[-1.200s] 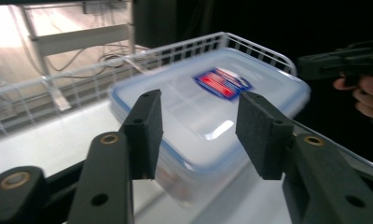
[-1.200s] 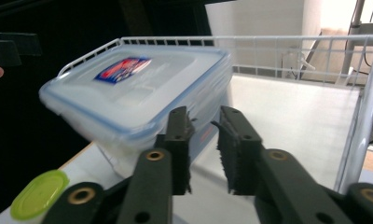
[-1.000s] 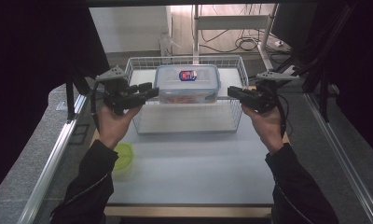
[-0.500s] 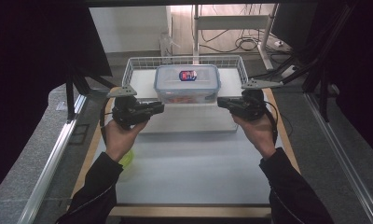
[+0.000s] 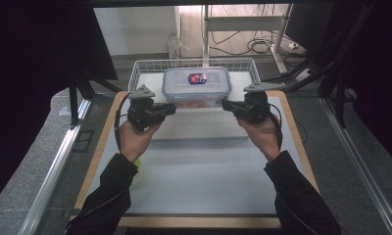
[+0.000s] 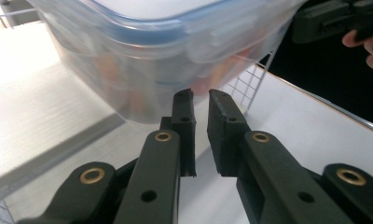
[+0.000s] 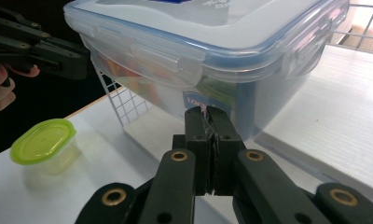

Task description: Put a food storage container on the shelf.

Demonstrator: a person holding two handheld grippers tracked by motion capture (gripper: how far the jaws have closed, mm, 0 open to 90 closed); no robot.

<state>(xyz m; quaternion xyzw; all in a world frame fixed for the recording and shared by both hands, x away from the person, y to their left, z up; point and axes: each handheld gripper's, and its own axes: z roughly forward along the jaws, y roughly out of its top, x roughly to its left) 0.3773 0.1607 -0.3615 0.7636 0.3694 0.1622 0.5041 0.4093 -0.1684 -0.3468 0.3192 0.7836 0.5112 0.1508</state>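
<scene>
- Clear plastic box (image 5: 197,86) with a blue-rimmed lid is being kept in a wire basket (image 5: 141,68) at the far end of the table (image 5: 194,171).
- Left gripper (image 5: 170,108) is being held just beside the box's near left corner; its jaws have just been closing, a narrow gap is being left between the pads, and nothing is being gripped.
- Right gripper (image 5: 226,105) is being held at the near right corner, jaws pressed together on nothing, tips close to the box wall; contact cannot be told.
- Green-lidded tub (image 7: 44,142) is being left on the table, near the basket.
</scene>
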